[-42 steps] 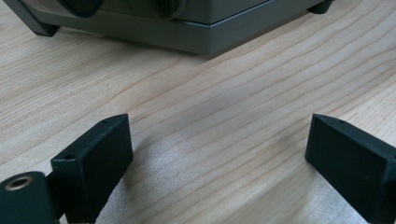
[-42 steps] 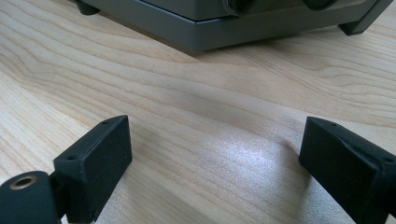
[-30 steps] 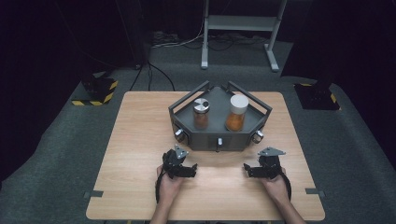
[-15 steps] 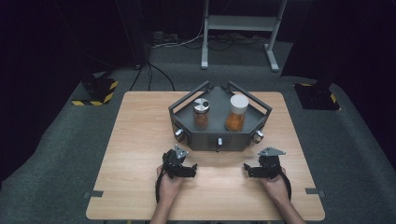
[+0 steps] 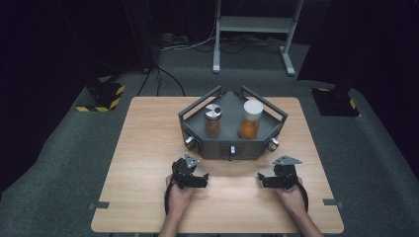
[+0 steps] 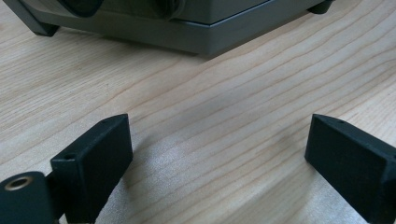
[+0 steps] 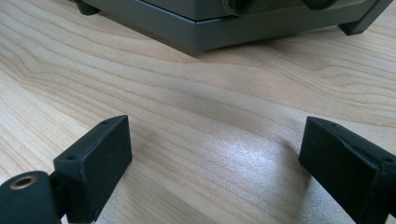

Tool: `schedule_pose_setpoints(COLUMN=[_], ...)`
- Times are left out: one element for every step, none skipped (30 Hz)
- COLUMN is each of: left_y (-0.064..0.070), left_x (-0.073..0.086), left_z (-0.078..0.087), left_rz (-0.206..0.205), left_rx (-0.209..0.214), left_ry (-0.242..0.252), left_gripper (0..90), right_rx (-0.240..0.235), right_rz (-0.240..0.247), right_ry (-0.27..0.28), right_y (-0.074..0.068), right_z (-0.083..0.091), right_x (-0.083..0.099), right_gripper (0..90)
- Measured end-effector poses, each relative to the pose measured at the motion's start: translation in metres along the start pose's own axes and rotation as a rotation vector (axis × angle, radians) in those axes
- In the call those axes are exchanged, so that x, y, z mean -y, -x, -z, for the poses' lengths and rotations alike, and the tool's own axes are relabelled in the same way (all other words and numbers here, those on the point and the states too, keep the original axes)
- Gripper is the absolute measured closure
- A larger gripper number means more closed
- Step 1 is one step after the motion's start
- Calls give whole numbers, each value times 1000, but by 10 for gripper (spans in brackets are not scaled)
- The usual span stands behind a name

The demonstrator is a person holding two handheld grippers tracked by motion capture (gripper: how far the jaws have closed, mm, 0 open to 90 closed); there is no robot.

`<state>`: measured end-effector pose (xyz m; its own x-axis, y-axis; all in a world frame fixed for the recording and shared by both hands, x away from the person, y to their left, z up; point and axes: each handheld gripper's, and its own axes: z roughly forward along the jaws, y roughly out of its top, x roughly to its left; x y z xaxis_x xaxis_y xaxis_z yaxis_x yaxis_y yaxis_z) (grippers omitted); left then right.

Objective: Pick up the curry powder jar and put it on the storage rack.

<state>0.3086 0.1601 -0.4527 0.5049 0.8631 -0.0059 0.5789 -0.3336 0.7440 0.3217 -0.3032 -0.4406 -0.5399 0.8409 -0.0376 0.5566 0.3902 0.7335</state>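
Note:
A grey angular tray (image 5: 197, 140) with rails stands at the middle of the wooden table (image 5: 143, 148). In it are a jar with a metal lid (image 5: 213, 120) and a taller jar with a white lid (image 5: 250, 120), both holding orange-brown contents. My left gripper (image 5: 200, 178) rests on the table just in front of the tray's left side, held by a hand, open and empty. My right gripper (image 5: 264, 180) rests in front of the tray's right side, also open and empty. The tray's base (image 6: 187, 39) (image 7: 205, 32) lies close ahead of each gripper's wide-apart jaws.
Knobs (image 5: 190, 142) (image 5: 272, 144) stick out of the tray's front corners and a small latch (image 5: 231, 150) sits at its front middle. Bare wood lies left and right of the tray. Beyond the table stand a metal frame (image 5: 252, 29) and striped floor bases (image 5: 104, 96).

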Motion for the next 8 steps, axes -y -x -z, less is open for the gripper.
schedule_pose_setpoints(left_y=[0,0,0,0,0,0,0,0], left_x=[0,0,0,0,0,0,0,0], left_z=[0,0,0,0,0,0,0,0], left_rz=[0,0,0,0,2,3,2,0], left_rx=[0,0,0,0,-1,-1,-1,-1], left_ry=[0,0,0,0,2,2,1,0], left_gripper=[77,77,77,77,77,77,77,77], right_rx=[0,0,0,0,0,0,0,0], right_rz=[0,0,0,0,0,0,0,0], right_ry=[0,0,0,0,0,0,0,0], right_y=[0,0,0,0,0,0,0,0], right_z=[0,0,0,0,0,0,0,0], right_x=[0,0,0,0,0,0,0,0], right_gripper=[92,92,92,92,92,92,92,92])
